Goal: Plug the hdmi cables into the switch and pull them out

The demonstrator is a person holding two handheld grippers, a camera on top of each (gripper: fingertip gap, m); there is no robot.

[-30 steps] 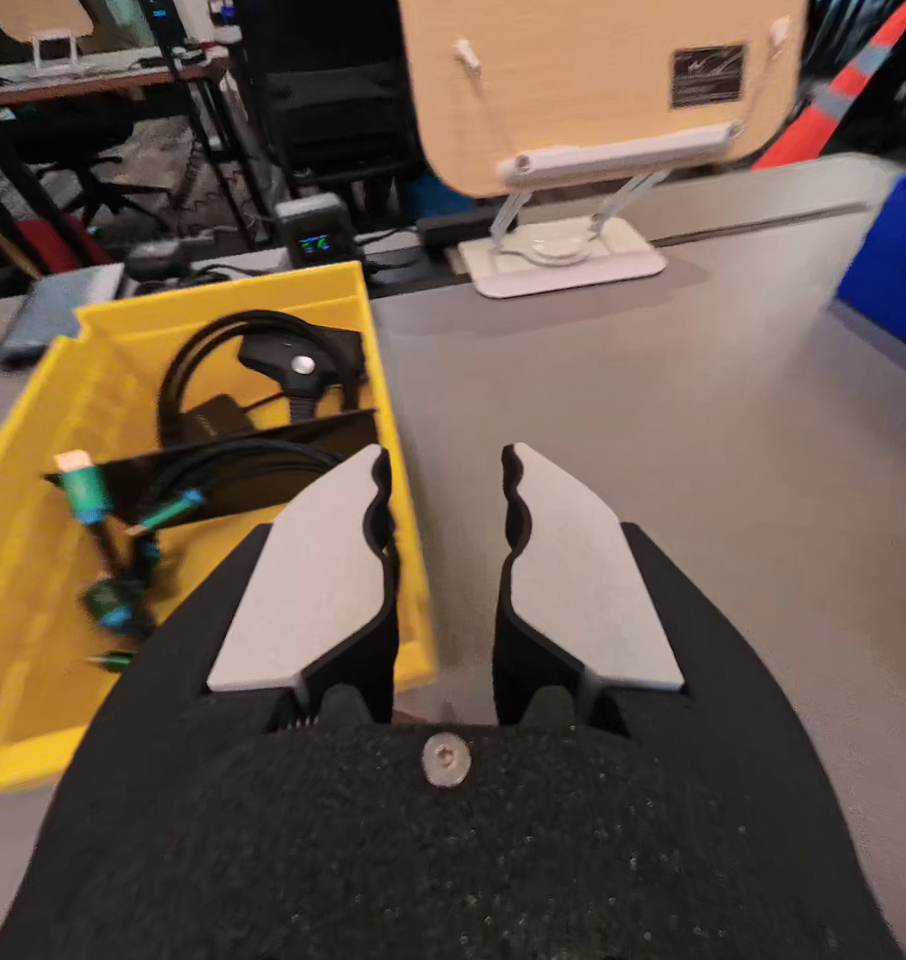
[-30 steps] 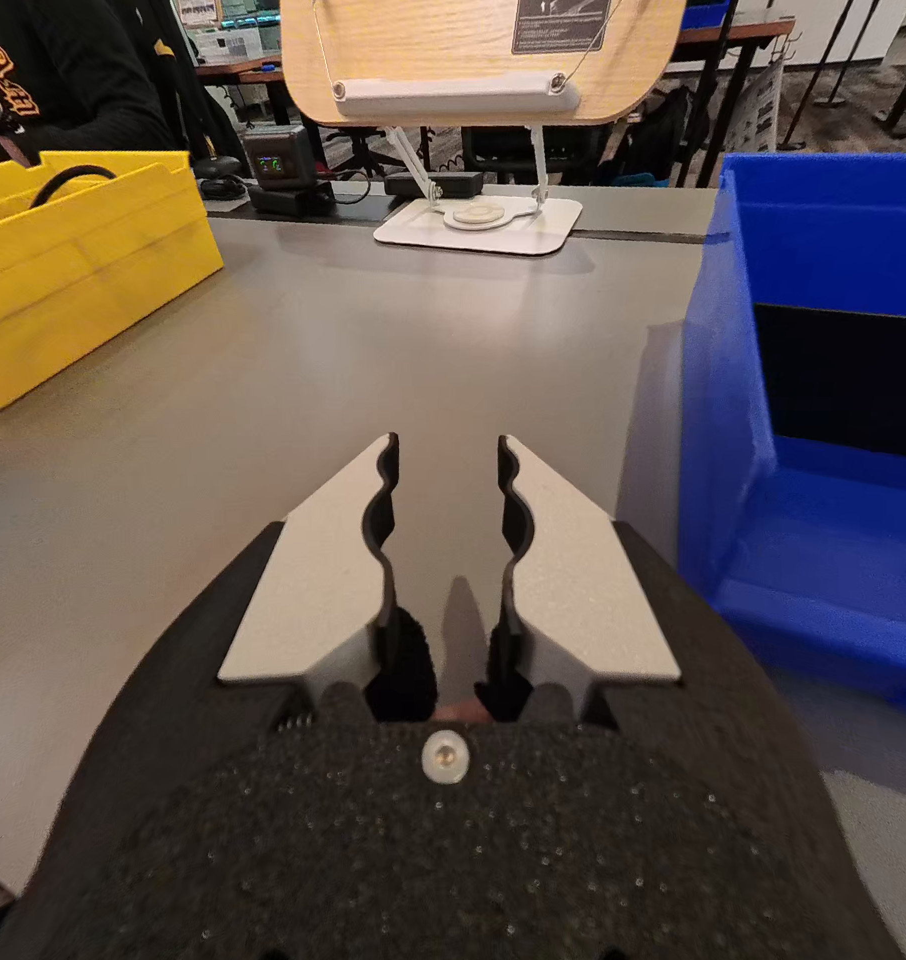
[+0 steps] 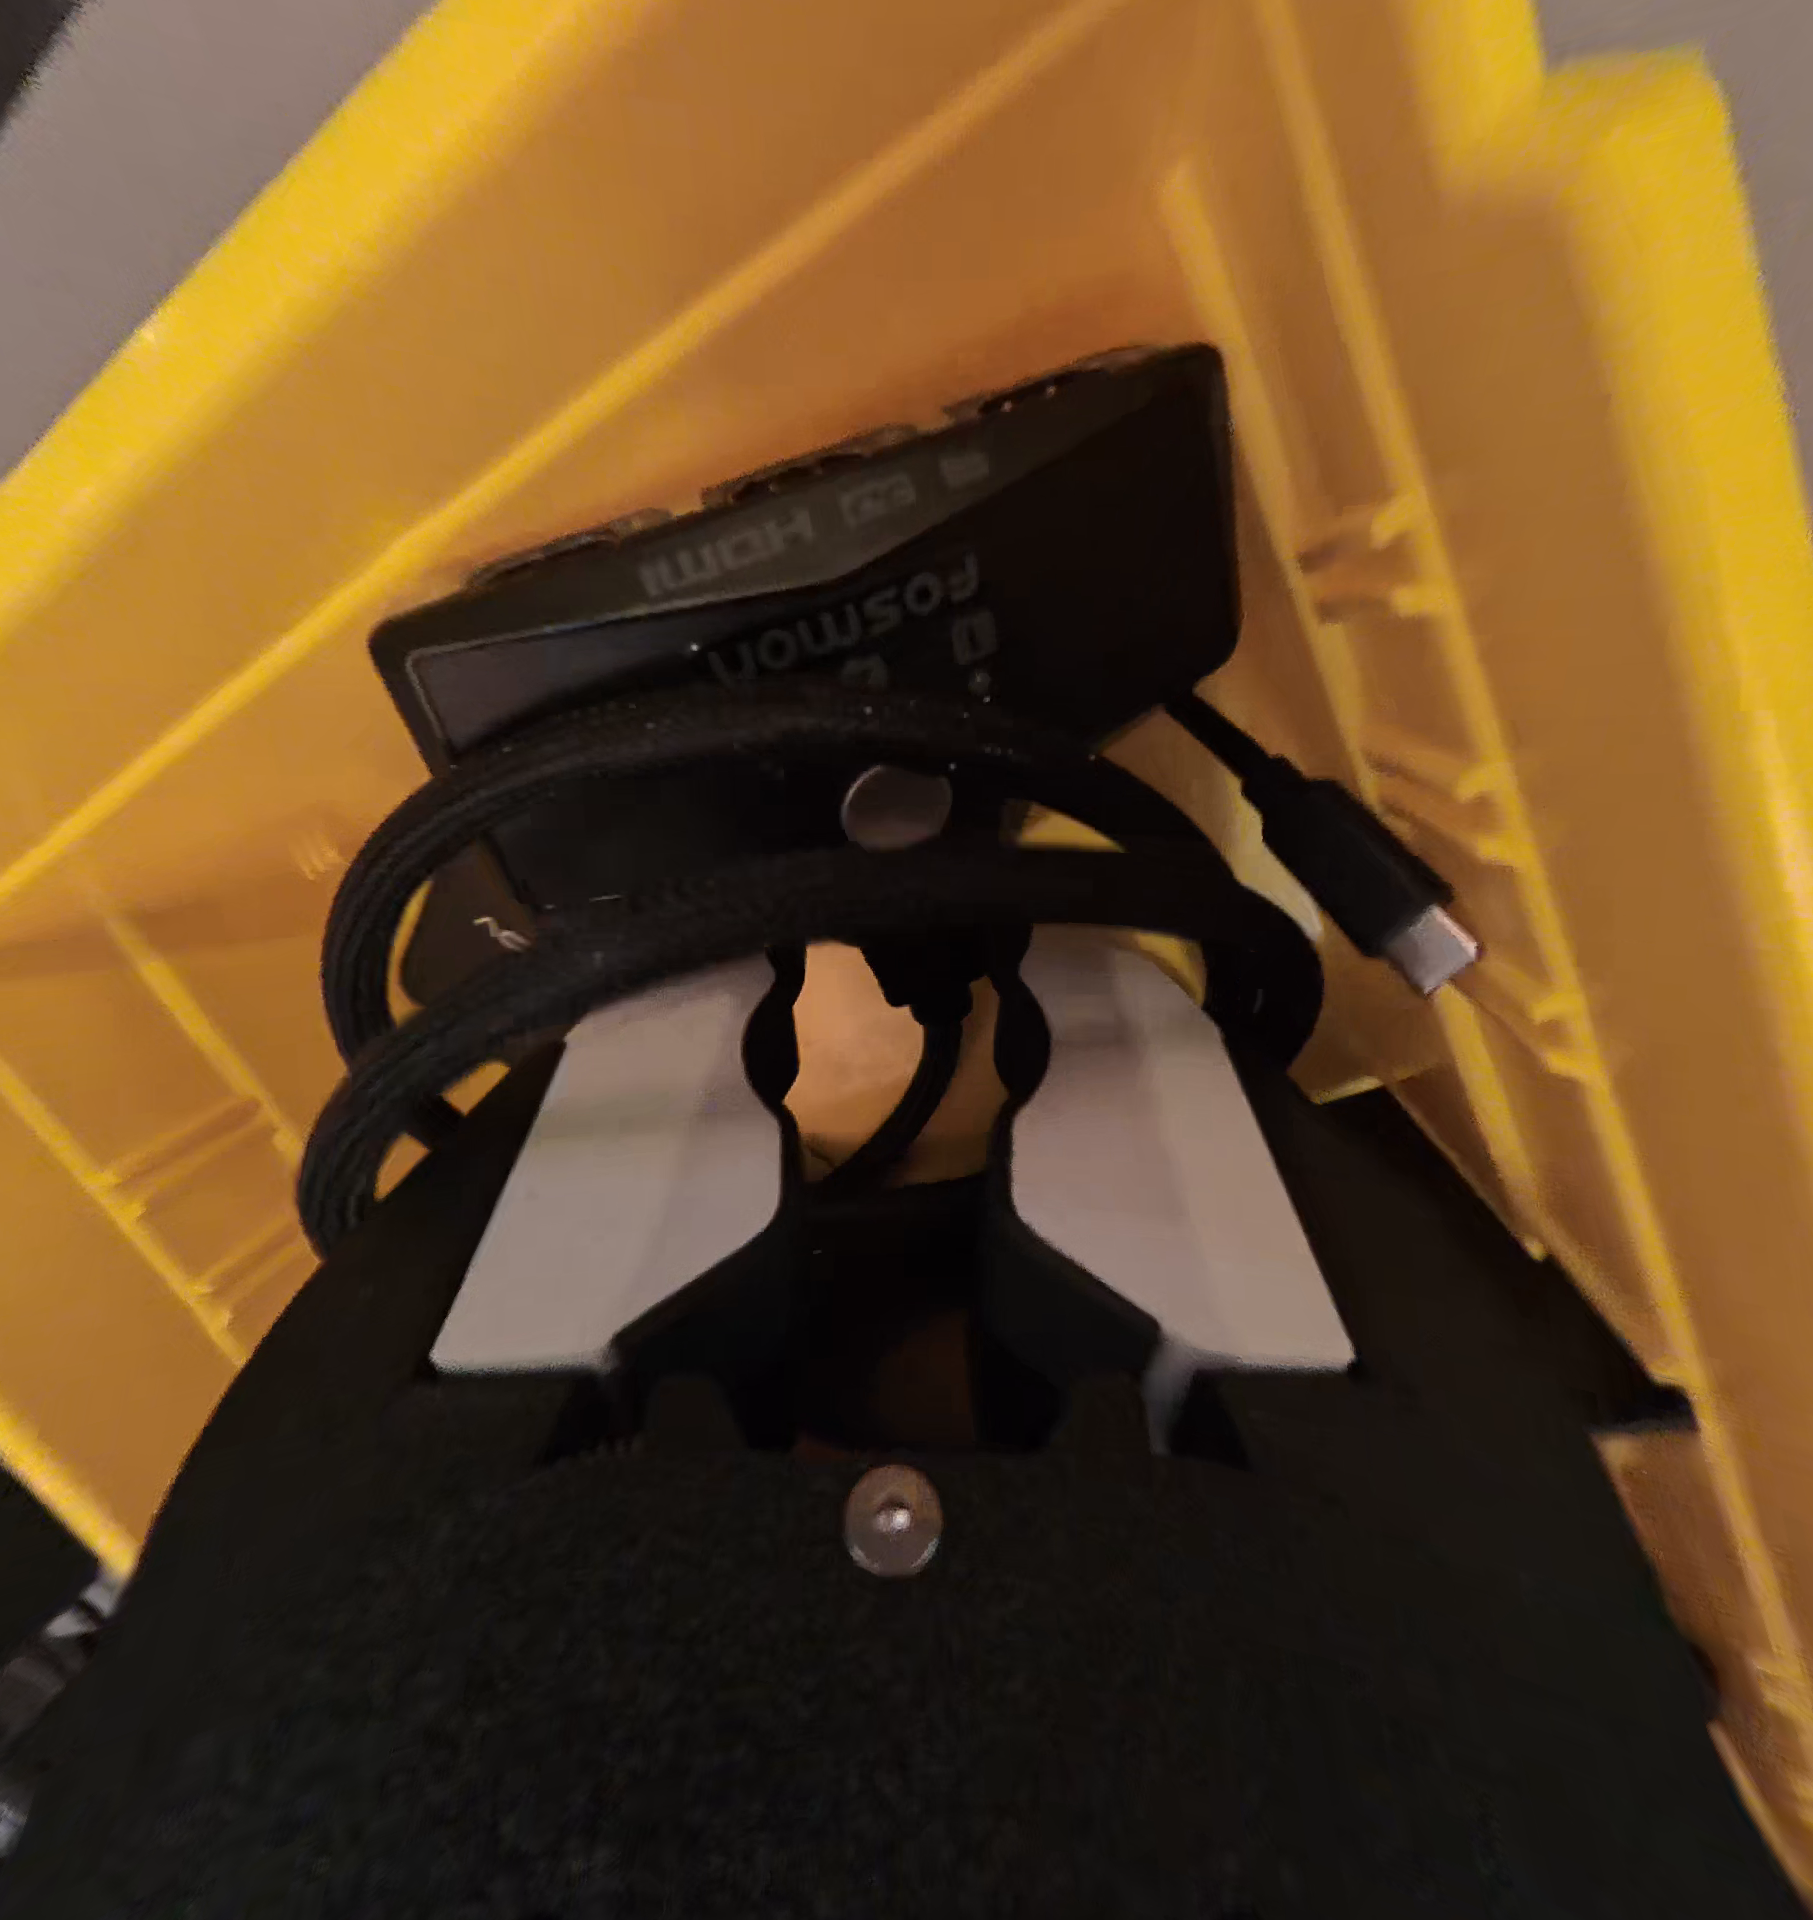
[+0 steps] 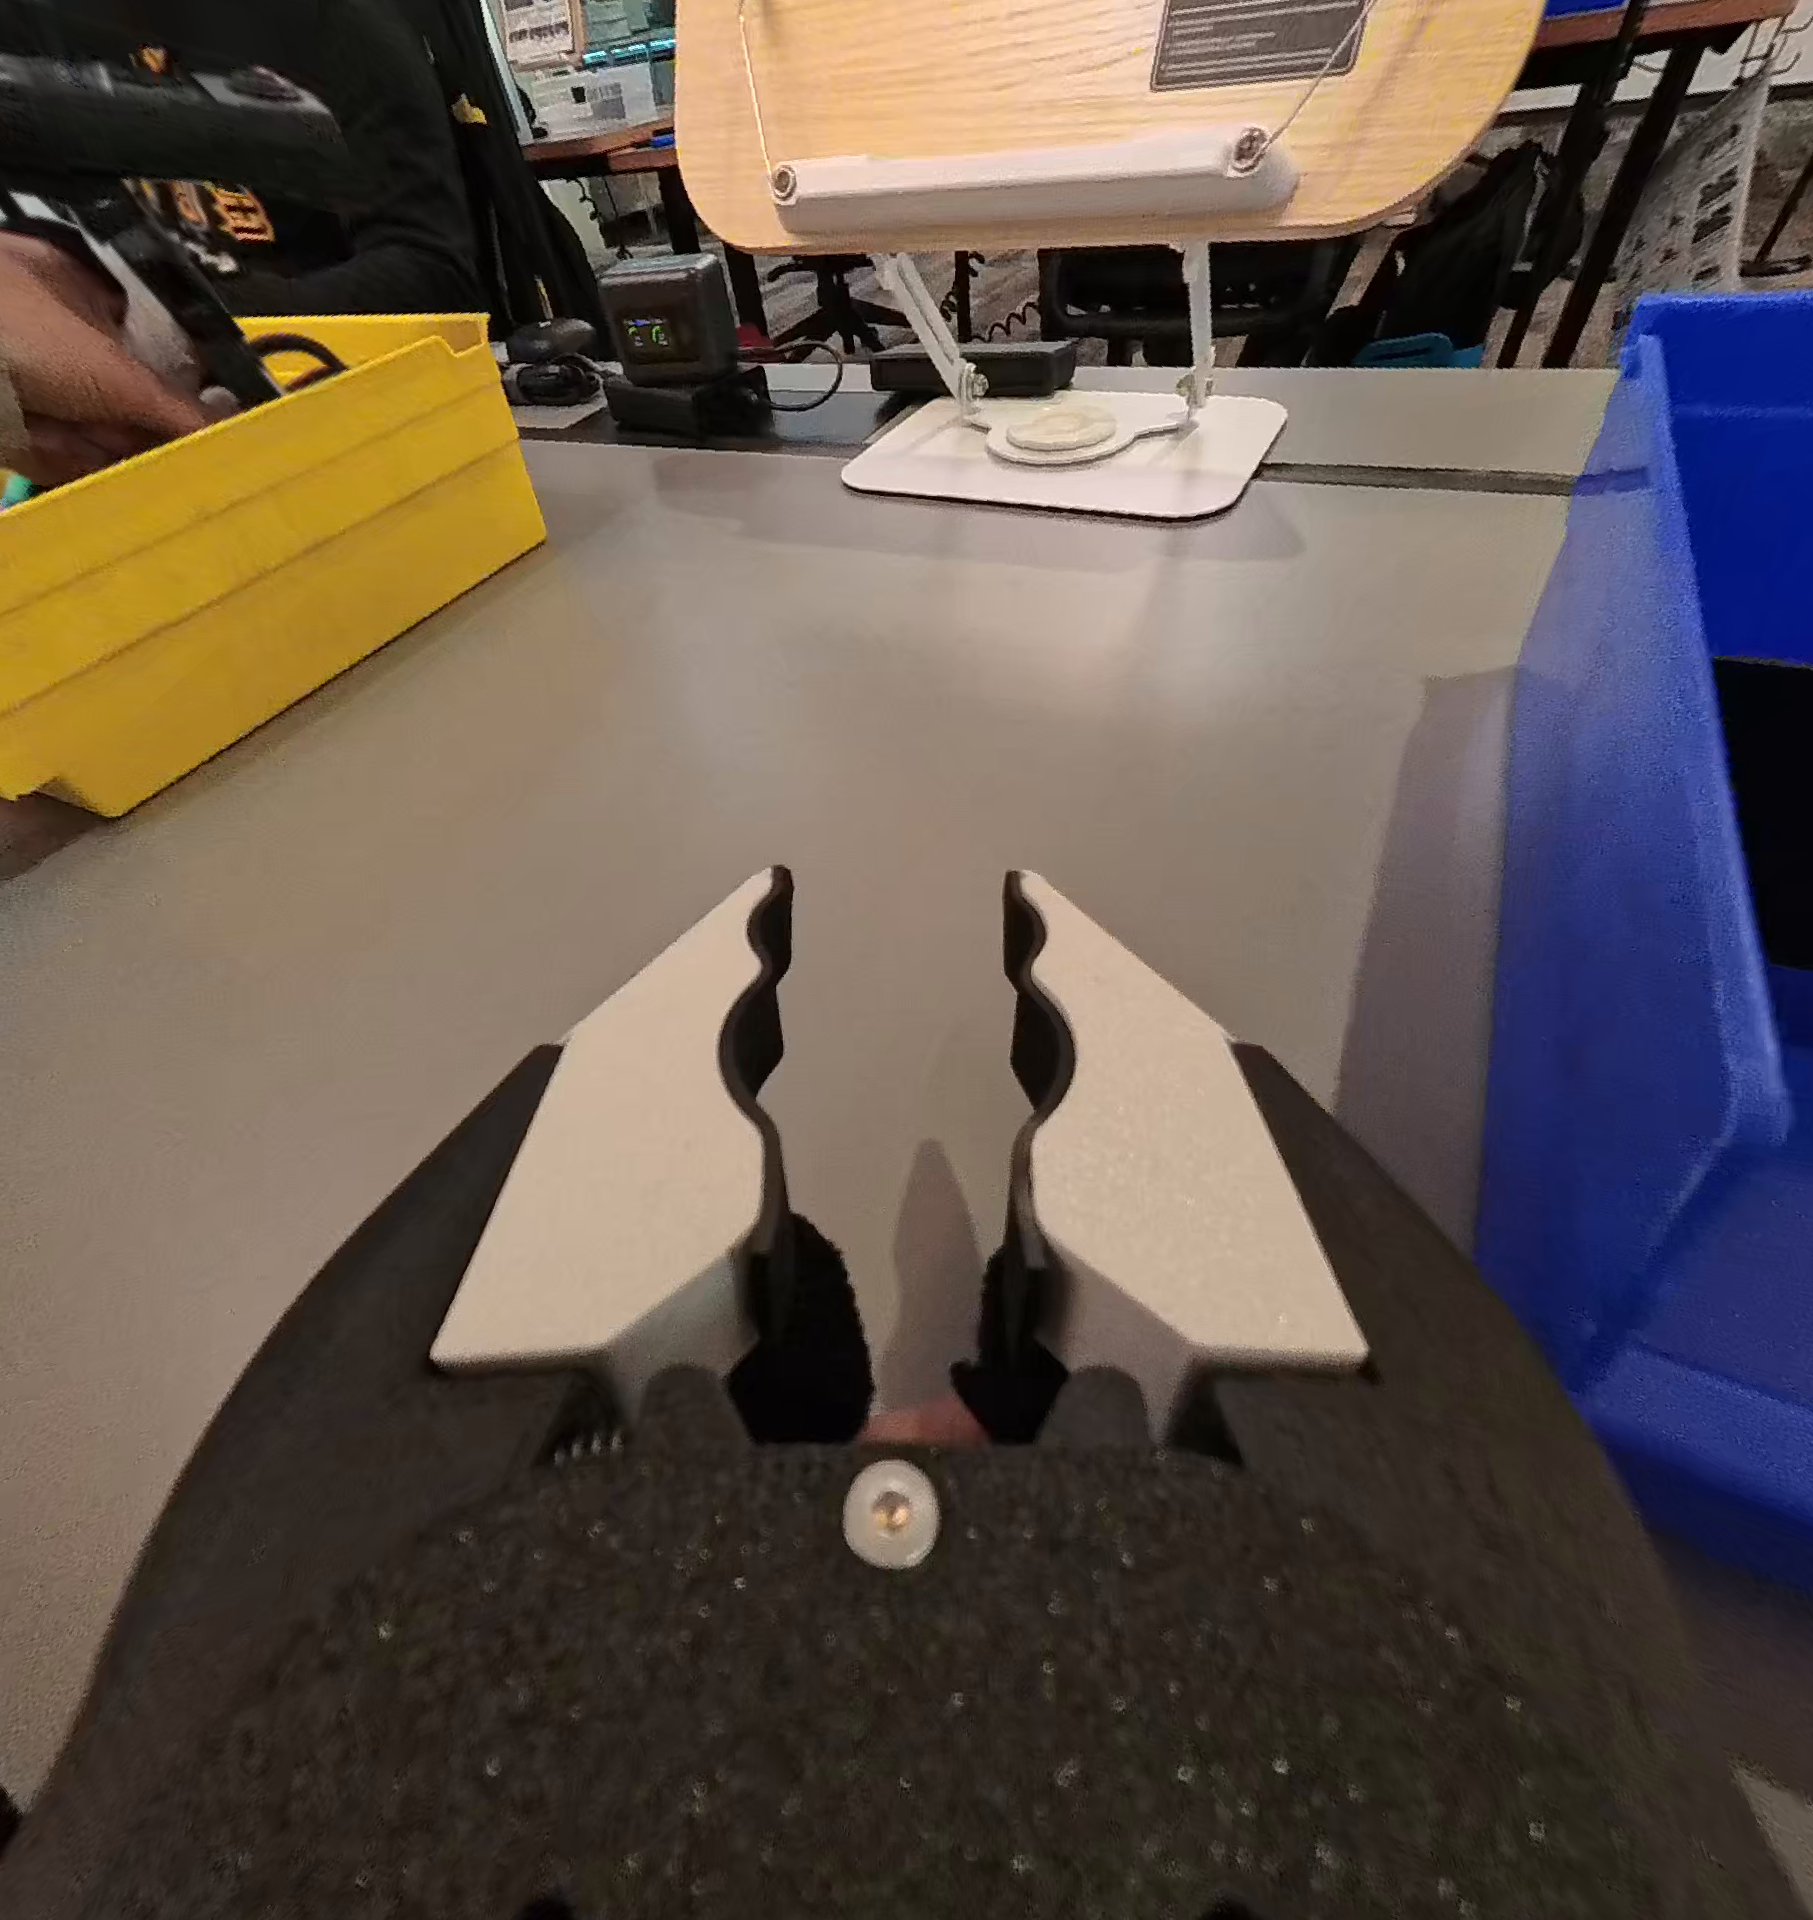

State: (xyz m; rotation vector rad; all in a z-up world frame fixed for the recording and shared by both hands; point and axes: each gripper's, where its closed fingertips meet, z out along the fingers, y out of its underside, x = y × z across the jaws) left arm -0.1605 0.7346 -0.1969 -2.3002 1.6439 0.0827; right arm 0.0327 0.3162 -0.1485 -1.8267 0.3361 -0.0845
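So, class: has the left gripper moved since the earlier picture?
Yes. The left gripper has gone down into the yellow bin, right up to the switch.

**Two wrist views, one bin in common**

Your left wrist camera sits deep inside the yellow bin (image 3: 673,312), tilted, very close to the black switch (image 3: 829,623). Your right wrist camera looks low and level across the desk (image 4: 881,675) toward its far edge, the blue bin (image 4: 1660,935) close at its right. Both views share only the yellow bin, seen at the right camera's far left.
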